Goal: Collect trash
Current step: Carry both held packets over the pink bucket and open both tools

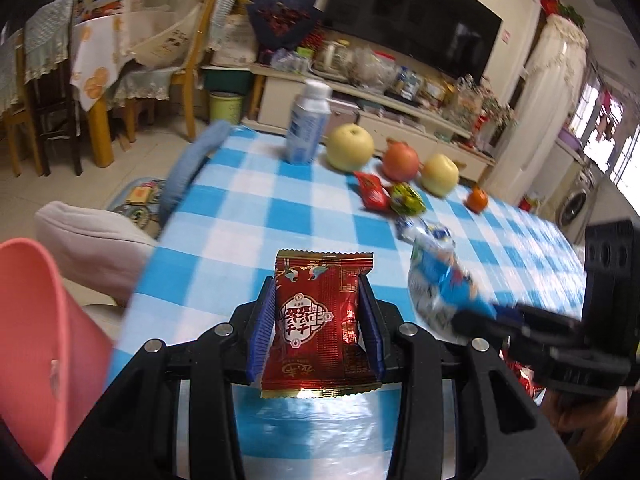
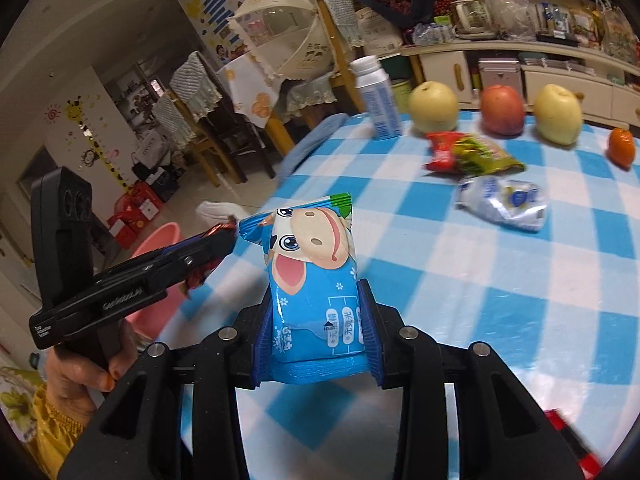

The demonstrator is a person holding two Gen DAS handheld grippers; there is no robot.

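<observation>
My left gripper [image 1: 318, 288] is shut on a red snack wrapper [image 1: 318, 320], held above the blue checked tablecloth [image 1: 240, 208]. My right gripper [image 2: 318, 292] is shut on a blue cow-print wrapper [image 2: 316, 280], also seen in the left wrist view [image 1: 440, 284]. A pink bin [image 1: 36, 340] sits low at the left, off the table; it also shows in the right wrist view [image 2: 158, 248]. More wrappers lie on the table: a red one [image 2: 442, 150], a green one [image 2: 484, 156] and a clear blue-white one [image 2: 504, 202].
A white bottle [image 2: 378, 98], two yellow pears [image 2: 434, 106], a red apple [image 2: 502, 110] and a small orange [image 2: 622, 146] stand along the table's far side. Chairs and a dining table [image 1: 100, 80] stand beyond the left edge.
</observation>
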